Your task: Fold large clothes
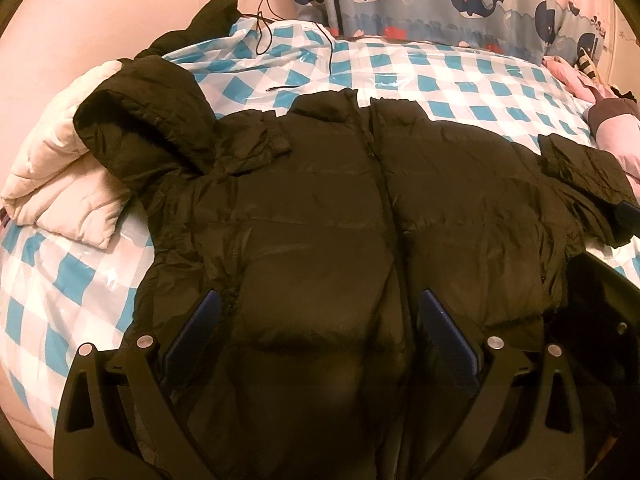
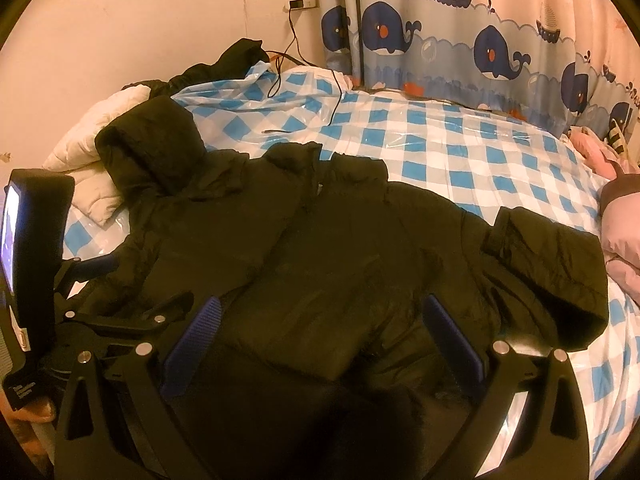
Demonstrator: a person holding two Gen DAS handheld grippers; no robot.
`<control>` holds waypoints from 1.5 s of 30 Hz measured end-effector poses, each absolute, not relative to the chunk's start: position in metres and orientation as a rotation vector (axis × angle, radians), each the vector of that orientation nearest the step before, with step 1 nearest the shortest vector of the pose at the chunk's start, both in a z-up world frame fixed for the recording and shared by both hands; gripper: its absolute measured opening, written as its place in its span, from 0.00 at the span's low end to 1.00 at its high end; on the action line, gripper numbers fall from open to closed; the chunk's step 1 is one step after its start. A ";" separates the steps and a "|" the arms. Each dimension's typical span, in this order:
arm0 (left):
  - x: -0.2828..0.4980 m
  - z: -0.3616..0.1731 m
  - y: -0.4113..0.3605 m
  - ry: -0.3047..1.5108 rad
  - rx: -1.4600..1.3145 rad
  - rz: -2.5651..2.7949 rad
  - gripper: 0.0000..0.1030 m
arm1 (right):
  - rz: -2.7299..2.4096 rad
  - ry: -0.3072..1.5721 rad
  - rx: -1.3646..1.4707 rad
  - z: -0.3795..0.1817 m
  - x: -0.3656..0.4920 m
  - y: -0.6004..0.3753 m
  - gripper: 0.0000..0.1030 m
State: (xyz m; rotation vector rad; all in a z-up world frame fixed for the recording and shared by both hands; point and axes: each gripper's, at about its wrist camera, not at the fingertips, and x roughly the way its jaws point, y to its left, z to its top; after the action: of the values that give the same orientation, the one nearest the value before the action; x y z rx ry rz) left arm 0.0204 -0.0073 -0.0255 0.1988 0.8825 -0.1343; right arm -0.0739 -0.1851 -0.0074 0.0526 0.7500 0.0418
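A black quilted puffer jacket (image 1: 340, 216) is lying front-up across a bed covered in glossy blue-and-white checked plastic sheeting (image 1: 460, 80), its zipper running down the middle and both sleeves folded inward. Its left sleeve is resting on a white padded garment (image 1: 52, 176) at the bed's edge. The left gripper (image 1: 320, 320) is hovering over the jacket's lower hem with its blue-padded tongs spread wide, nothing between them. The right gripper (image 2: 324, 328) is likewise spread apart above the hem. Open sheeting is lying beyond the collar, toward a whale-printed curtain (image 2: 480, 48). A pink garment (image 2: 624, 232) is crowding the right edge. Writing on the left gripper's housing, seen from the right wrist, is too blurred to read.
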 end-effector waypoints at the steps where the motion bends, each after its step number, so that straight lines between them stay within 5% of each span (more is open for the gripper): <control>1: 0.022 -0.027 -0.008 0.887 0.198 -0.135 0.92 | 0.041 0.750 0.053 -0.007 -0.073 -0.185 0.94; 45: 0.035 -0.032 -0.021 0.903 0.210 -0.155 0.92 | -0.011 0.754 0.039 -0.004 -0.069 -0.225 0.94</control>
State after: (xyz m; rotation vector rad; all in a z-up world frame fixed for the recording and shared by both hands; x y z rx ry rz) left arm 0.0348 -0.0215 -0.0317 0.2099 0.9032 -0.1548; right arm -0.0686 -0.2249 -0.0042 0.0385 0.7536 -0.0114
